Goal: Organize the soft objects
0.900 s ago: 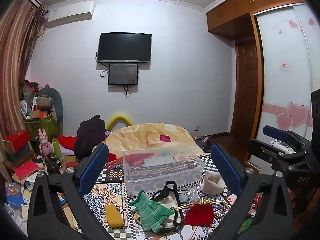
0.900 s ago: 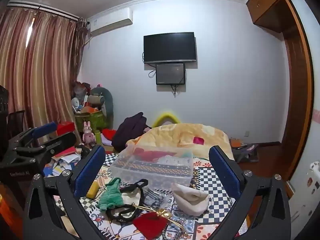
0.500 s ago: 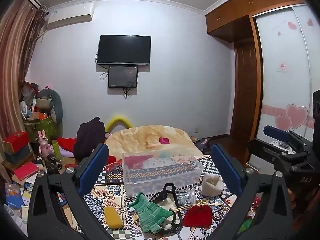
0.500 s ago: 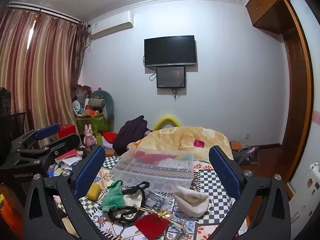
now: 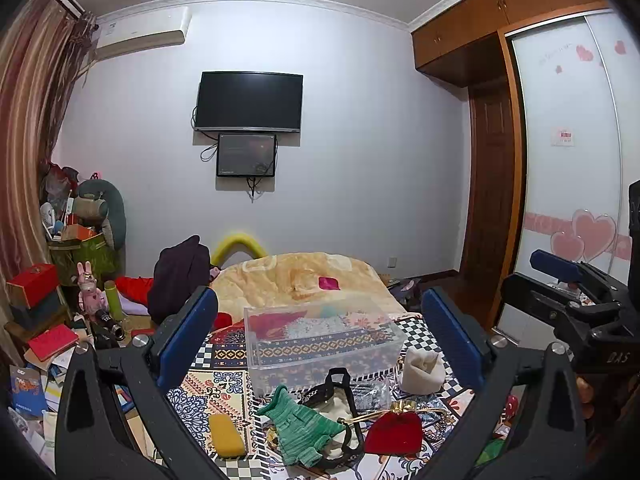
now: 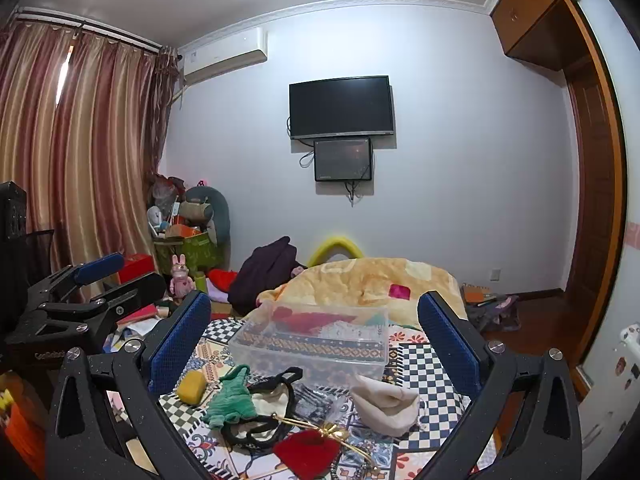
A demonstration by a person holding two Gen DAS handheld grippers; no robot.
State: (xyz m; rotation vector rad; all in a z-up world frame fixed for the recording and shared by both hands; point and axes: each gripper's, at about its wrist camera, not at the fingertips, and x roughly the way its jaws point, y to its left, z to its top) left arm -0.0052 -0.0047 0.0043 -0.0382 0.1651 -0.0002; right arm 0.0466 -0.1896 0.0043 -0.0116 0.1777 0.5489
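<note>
On a patterned cloth lie several soft things: a green knitted garment [image 5: 300, 430] [image 6: 230, 396], a yellow sponge [image 5: 226, 436] [image 6: 192, 387], a red pouch [image 5: 394, 434] [image 6: 308, 452], a cream folded cloth [image 5: 422, 366] [image 6: 386, 402] and a black-trimmed bag [image 5: 340, 400] [image 6: 268, 400]. A clear plastic box [image 5: 320, 344] [image 6: 316, 340] stands behind them. My left gripper [image 5: 320, 336] is open, held above the pile with nothing between its fingers. My right gripper [image 6: 314, 338] is open too and holds nothing.
A bed with a yellow quilt [image 5: 296, 280] lies beyond the cloth. Boxes, books and toys [image 5: 52, 312] crowd the left side by the curtain. A wardrobe with sliding doors [image 5: 568, 160] stands on the right. A TV [image 5: 248, 102] hangs on the far wall.
Both views have tilted down slightly, so the wall and TV sit lower in the frames. The objects on the cloth have not moved, and both grippers stay open.
</note>
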